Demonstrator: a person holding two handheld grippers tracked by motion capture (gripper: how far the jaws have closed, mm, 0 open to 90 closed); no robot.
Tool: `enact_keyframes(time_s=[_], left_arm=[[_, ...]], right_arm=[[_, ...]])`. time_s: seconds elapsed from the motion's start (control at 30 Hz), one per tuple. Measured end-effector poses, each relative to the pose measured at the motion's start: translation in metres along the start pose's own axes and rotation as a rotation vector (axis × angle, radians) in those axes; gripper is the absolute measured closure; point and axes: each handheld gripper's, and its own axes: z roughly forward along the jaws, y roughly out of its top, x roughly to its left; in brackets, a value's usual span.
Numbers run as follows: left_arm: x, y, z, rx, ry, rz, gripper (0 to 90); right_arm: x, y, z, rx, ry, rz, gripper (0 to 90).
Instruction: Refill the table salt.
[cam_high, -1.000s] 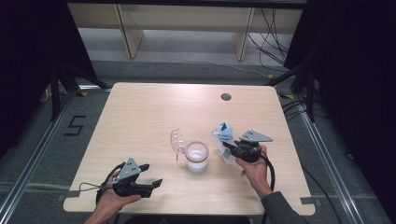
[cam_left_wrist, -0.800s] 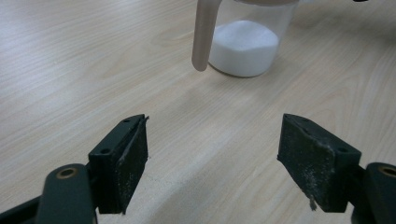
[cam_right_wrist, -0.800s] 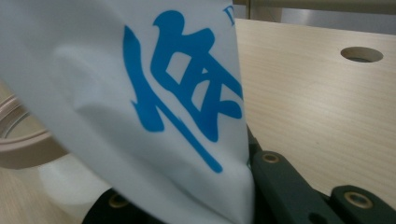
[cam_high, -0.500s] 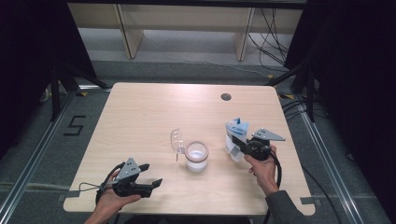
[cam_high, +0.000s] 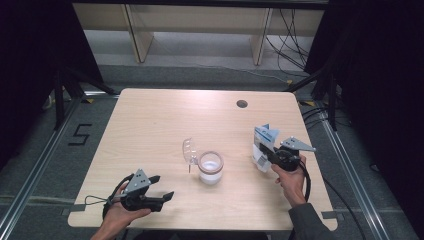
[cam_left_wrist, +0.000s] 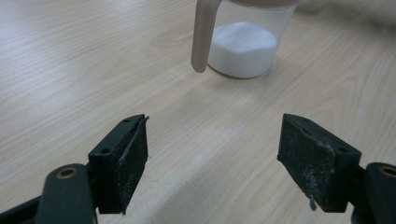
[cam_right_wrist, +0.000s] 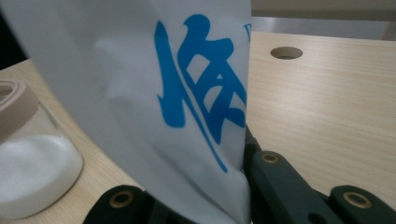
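Right gripper (cam_high: 268, 154) clamps white bag (cam_high: 263, 146) (blue print) beside jar (cam_high: 210, 167); left gripper (cam_high: 160, 190) jaws apart, holding nothing.

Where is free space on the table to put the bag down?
Bare wood lies behind the jar, up to the round hole, and across the table's left half. Between jar and bag it is crowded.
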Motion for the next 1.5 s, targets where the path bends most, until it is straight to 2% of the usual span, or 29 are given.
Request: enact_keyframes(time_s=[0.07,0.1,0.17,0.23,0.27,0.33,0.37,0.53,0.6,0.63,0.67,0.7,0.73,0.77,0.83,0.87,0.9,0.93,0.97,1.0,1.03,1.1,1.17,1.27,1.3,1.4,1.43,1.47,1.5], left_arm=[[0.0,0.0,0.0,0.0,0.0,-0.001,24.0],[0.0,0.0,0.0,0.0,0.0,0.0,23.9],[0.0,0.0,0.0,0.0,0.0,0.0,23.9],[0.0,0.0,0.0,0.003,0.003,0.002,23.9],[0.0,0.0,0.0,0.005,0.004,0.002,23.9],[0.0,0.0,0.0,0.003,0.003,0.001,23.9],[-0.001,0.0,-0.001,0.014,0.011,-0.001,23.9],[0.0,0.0,0.0,0.008,0.003,0.002,23.9],[0.0,0.0,0.0,0.001,0.003,0.0,23.9],[0.0,0.0,0.0,0.001,0.004,-0.001,23.9],[0.0,0.0,0.0,0.002,0.001,0.0,23.9],[-0.001,0.0,0.001,-0.01,-0.001,-0.01,23.9],[-0.001,0.0,0.0,0.0,0.003,-0.009,23.9],[-0.001,0.0,0.0,0.0,0.004,-0.008,23.9],[-0.001,0.0,0.0,0.001,0.004,-0.005,23.9],[-0.001,0.0,0.0,-0.004,0.003,-0.006,23.9],[-0.001,0.0,0.0,-0.008,0.002,-0.011,23.9],[-0.002,0.0,0.0,-0.008,0.004,-0.014,23.9],[-0.002,0.0,0.0,-0.008,0.005,-0.017,23.9],[-0.002,0.0,0.0,-0.008,0.005,-0.017,23.9],[-0.002,0.0,0.0,-0.009,0.005,-0.017,23.9],[-0.002,0.0,0.0,-0.01,0.005,-0.019,23.9],[-0.001,0.001,0.0,0.001,0.005,-0.005,23.9],[0.0,0.001,-0.001,0.005,0.005,-0.003,23.9],[0.0,0.001,0.0,0.003,0.004,-0.003,23.9],[-0.001,0.001,0.0,-0.002,0.003,-0.005,23.9],[-0.001,0.001,0.0,-0.002,0.002,-0.006,23.9],[-0.001,0.001,0.0,0.0,0.005,-0.005,23.9],[-0.001,0.001,0.0,0.006,0.011,-0.004,23.9]], right_arm=[[0.0,-0.001,0.001,0.016,0.004,-0.003,86.4],[-0.002,-0.002,0.004,-0.001,-0.004,-0.041,86.4],[-0.002,-0.002,0.004,0.011,0.005,-0.037,86.4],[-0.003,-0.003,0.005,0.014,-0.015,-0.049,86.4],[-0.002,-0.004,0.005,0.023,-0.01,-0.031,86.4],[-0.004,-0.004,0.005,0.022,-0.01,-0.046,86.4],[-0.002,-0.005,0.004,0.027,-0.015,-0.023,86.4],[-0.002,-0.005,0.005,0.012,-0.006,-0.034,84.7],[-0.001,-0.006,0.005,0.017,-0.006,-0.02,83.9],[-0.003,-0.006,0.004,0.022,-0.002,-0.041,83.8],[-0.003,-0.006,0.004,0.022,0.003,-0.041,83.7],[0.0,-0.007,0.003,0.026,0.0,-0.016,83.3],[0.0,-0.007,0.003,0.02,-0.005,-0.012,82.9],[-0.002,-0.007,0.003,0.017,-0.004,-0.047,82.7],[-0.002,-0.008,0.003,0.028,-0.005,-0.045,81.8],[0.001,-0.009,0.002,0.032,-0.004,-0.012,81.2],[0.002,-0.009,0.001,0.035,-0.006,-0.008,80.4],[-0.001,-0.009,0.0,0.043,-0.002,-0.033,80.1],[-0.001,-0.009,-0.001,0.051,-0.003,-0.036,80.0],[-0.002,-0.01,0.0,0.041,-0.02,-0.051,79.8],[-0.001,-0.011,-0.001,0.039,-0.01,-0.035,79.2],[-0.002,-0.012,-0.002,0.038,0.003,-0.035,77.2],[-0.001,-0.012,-0.002,0.041,-0.012,-0.038,76.2],[-0.002,-0.012,-0.003,0.042,0.004,-0.031,72.2],[0.0,-0.012,-0.003,0.042,-0.009,-0.017,70.8],[-0.001,-0.012,-0.005,0.052,0.01,-0.02,66.5],[0.001,-0.011,-0.004,0.046,-0.011,0.001,63.2],[0.0,-0.011,-0.004,0.047,-0.011,-0.002,62.6],[0.002,-0.01,-0.005,0.028,0.012,0.033,60.7]])
